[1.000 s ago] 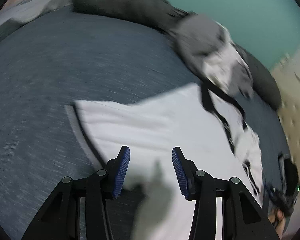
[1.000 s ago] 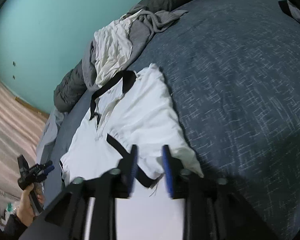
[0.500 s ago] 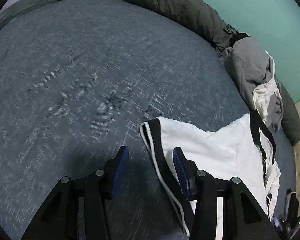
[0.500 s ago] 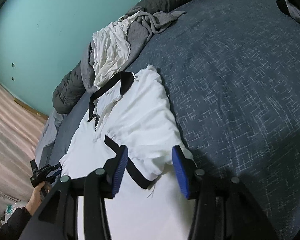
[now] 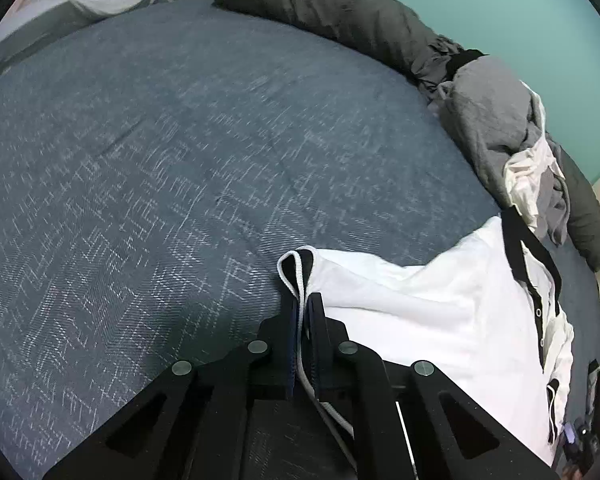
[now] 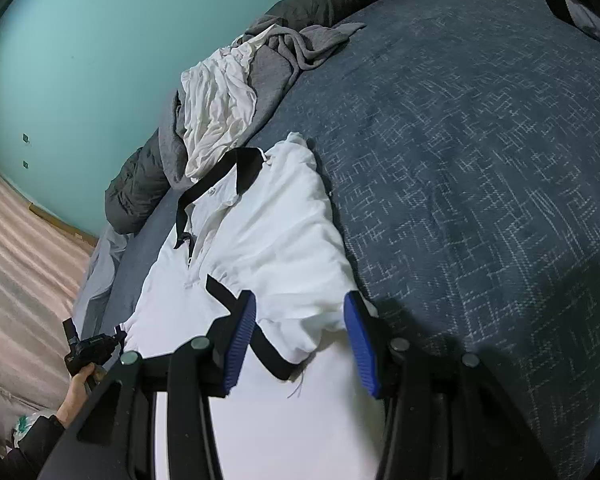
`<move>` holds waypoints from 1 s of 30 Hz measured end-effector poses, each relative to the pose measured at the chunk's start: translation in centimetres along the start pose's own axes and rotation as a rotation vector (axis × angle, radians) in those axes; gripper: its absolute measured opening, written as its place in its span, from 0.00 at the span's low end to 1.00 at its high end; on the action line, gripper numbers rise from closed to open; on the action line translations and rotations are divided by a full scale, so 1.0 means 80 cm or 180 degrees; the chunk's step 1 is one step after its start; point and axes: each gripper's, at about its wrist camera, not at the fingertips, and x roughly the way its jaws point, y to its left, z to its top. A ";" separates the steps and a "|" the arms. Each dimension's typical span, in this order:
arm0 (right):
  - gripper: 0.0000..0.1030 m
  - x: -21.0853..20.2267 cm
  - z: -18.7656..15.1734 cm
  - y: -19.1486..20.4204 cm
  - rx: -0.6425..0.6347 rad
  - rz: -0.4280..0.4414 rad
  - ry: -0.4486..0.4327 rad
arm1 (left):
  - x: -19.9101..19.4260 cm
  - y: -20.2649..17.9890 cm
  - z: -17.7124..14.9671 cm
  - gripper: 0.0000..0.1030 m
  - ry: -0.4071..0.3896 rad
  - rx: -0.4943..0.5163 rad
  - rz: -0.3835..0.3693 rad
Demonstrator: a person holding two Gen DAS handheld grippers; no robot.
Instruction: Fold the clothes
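With the left gripper (image 5: 302, 322) clenched on the shirt (image 5: 412, 312) sleeve's thin trim, a tug could slip it free while the right gripper (image 6: 302, 340) hovers released.

We cannot see the pinched stretch of the white polo shirt's black-trimmed sleeve hem (image 5: 296, 276); it is hidden between the left gripper's (image 5: 302, 320) fingers. The shirt's lower body (image 6: 280, 420) runs off the bottom edge behind the right gripper (image 6: 300, 340). The small black device (image 6: 90, 350) in a hand (image 6: 78, 390) is too small to identify.
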 end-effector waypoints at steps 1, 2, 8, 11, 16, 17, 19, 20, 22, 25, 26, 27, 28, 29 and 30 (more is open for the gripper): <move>0.45 0.000 0.000 0.000 0.0008 0.0003 -0.0001 | -0.004 -0.002 0.000 0.05 -0.0017 0.0006 -0.0014; 0.45 0.000 0.000 -0.001 0.0016 0.0007 -0.0002 | -0.009 -0.007 -0.001 0.05 -0.0039 0.0036 -0.0005; 0.45 -0.005 0.002 -0.002 0.0049 0.0027 -0.0044 | -0.047 -0.058 -0.003 0.05 -0.0194 0.0353 0.0010; 0.45 -0.007 0.004 -0.002 0.0058 0.0049 -0.0047 | -0.070 -0.106 -0.009 0.05 -0.0283 0.0631 -0.0035; 0.45 -0.010 0.005 -0.001 0.0066 0.0087 -0.0060 | -0.078 -0.187 -0.028 0.05 -0.0217 0.0990 -0.0178; 0.45 -0.010 0.006 -0.001 0.0069 0.0094 -0.0061 | -0.077 -0.204 -0.037 0.05 -0.0185 0.1067 -0.0208; 0.45 -0.012 0.006 -0.001 0.0075 0.0106 -0.0063 | -0.068 -0.233 -0.056 0.05 -0.0100 0.1204 -0.0246; 0.45 -0.012 0.006 -0.002 0.0080 0.0110 -0.0065 | -0.058 -0.246 -0.064 0.05 -0.0044 0.1265 -0.0247; 0.45 -0.013 0.006 -0.003 0.0092 0.0120 -0.0068 | -0.042 -0.261 -0.079 0.05 0.0075 0.1287 -0.0266; 0.45 -0.014 0.007 -0.005 0.0108 0.0129 -0.0072 | -0.022 -0.281 -0.104 0.06 0.0238 0.1395 -0.0306; 0.45 -0.014 0.006 -0.005 0.0109 0.0133 -0.0067 | -0.017 -0.284 -0.111 0.06 0.0285 0.1405 -0.0328; 0.45 -0.013 0.006 -0.005 0.0110 0.0134 -0.0063 | -0.016 -0.286 -0.116 0.06 0.0309 0.1391 -0.0355; 0.45 -0.013 0.006 -0.005 0.0113 0.0134 -0.0061 | -0.019 -0.287 -0.119 0.06 0.0326 0.1387 -0.0400; 0.45 -0.013 0.006 -0.004 0.0115 0.0134 -0.0060 | -0.021 -0.289 -0.123 0.07 0.0342 0.1385 -0.0447; 0.45 -0.013 0.006 -0.004 0.0115 0.0135 -0.0059 | -0.027 -0.288 -0.122 0.09 0.0323 0.1379 -0.0477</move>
